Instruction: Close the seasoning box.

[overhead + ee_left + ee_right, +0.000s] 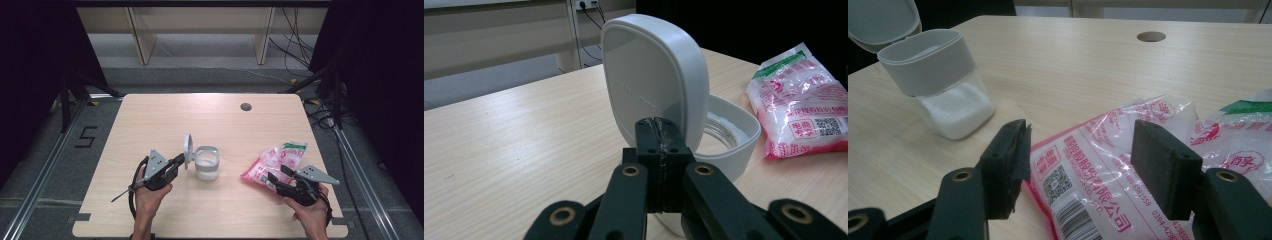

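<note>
While the right gripper [1078, 165] stands with jaws apart, straddling the near end of the pink bag [1128, 165] | bag's long axis runs ahead of it | left gripper [659, 132], jaws together, touches the jar [207, 163] lid [649, 75] base

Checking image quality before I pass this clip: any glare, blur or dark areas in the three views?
High view: the table is evenly lit, the surroundings dark, the picture a bit soft. Left gripper view: the open lid is sharp with a mild sheen; the left gripper up close looks softer. Right gripper view: the pink bag shows small plastic glare, its print readable; the right gripper is slightly blurred.
</note>
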### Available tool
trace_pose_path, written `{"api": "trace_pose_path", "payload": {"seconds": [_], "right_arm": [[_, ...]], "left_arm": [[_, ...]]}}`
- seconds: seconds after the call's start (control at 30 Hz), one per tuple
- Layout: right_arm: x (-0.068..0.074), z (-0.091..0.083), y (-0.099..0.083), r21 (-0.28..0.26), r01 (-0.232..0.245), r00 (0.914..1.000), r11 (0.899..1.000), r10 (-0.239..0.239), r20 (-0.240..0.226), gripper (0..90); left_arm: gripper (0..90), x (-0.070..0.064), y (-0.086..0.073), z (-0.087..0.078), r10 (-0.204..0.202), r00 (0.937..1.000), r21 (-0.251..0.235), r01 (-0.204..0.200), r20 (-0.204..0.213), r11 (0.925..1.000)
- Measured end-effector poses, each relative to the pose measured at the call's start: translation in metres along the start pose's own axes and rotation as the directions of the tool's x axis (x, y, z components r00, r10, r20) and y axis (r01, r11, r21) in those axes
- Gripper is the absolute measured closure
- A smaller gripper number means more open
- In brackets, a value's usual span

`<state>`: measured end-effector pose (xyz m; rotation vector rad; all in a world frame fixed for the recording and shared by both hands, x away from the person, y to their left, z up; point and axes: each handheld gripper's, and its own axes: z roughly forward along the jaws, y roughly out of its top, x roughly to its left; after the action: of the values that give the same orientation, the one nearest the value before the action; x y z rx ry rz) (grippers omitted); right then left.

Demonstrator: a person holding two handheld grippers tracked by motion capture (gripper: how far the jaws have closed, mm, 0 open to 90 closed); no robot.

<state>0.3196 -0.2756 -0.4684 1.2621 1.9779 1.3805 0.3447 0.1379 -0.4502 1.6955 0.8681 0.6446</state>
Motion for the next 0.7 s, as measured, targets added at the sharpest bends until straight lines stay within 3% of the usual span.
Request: {"api": "trace_pose_path", "payload": {"seconds": [0.17,0.2,0.23,0.43,0.47,0.53,0.6,0.63,0.7], "right_arm": [[0.0015,0.0014,-0.0003,-0.017,-0.002,1.0,1.0,0.002,-0.009,40.3],[0.0033,0.0015,-0.0009,-0.014,-0.023,0.9997,1.0,0.023,-0.008,40.3],[0.0016,0.0014,-0.0005,-0.01,0.004,1.0,1.0,-0.004,-0.004,40.3],[0.002,0.0022,-0.0007,-0.015,0.008,0.9998,1.0,-0.008,-0.019,40.1],[0.0034,0.0015,-0.0006,-0.005,-0.01,0.9998,1.0,0.01,-0.017,40.1],[0.0032,0.0019,-0.0009,-0.004,-0.003,1.0,1.0,0.002,-0.008,40.1],[0.007,0.0007,-0.0006,-0.002,-0.044,0.9987,0.999,0.044,-0.024,40.1],[0.0049,0.0014,-0.0003,-0.01,-0.018,0.9995,1.0,0.017,-0.027,40.1],[0.0048,0.0021,-0.0005,-0.015,-0.019,0.9991,1.0,0.018,-0.038,40.1]], "left_arm": [[89.4,0.0005,0.0034,0.0,0.012,0.9999,0.001,-0.012,0.008,0.9999],[89.4,0.0005,0.0043,-0.0007,0.018,0.9998,0.006,-0.018,0.002,0.9998],[89.4,0.0002,0.0051,-0.001,0.019,0.9998,0.005,-0.019,0.0,0.9998],[89.3,-0.002,0.0068,-0.0002,0.037,0.9993,0.009,-0.037,0.005,0.9993],[89.3,-0.0024,0.0067,0.0,0.037,0.9993,0.008,-0.037,0.006,0.9993],[89.3,-0.0037,0.0063,0.0014,0.033,0.9994,-0.001,-0.033,0.013,0.9994],[89.3,-0.0045,0.0067,0.0014,0.037,0.9993,0.009,-0.037,0.01,0.9993],[89.3,-0.0053,0.0067,0.0016,0.031,0.9994,0.008,-0.031,0.012,0.9995],[89.3,-0.0056,0.0071,0.002,0.045,0.9989,0.009,-0.045,0.015,0.9989]]}}
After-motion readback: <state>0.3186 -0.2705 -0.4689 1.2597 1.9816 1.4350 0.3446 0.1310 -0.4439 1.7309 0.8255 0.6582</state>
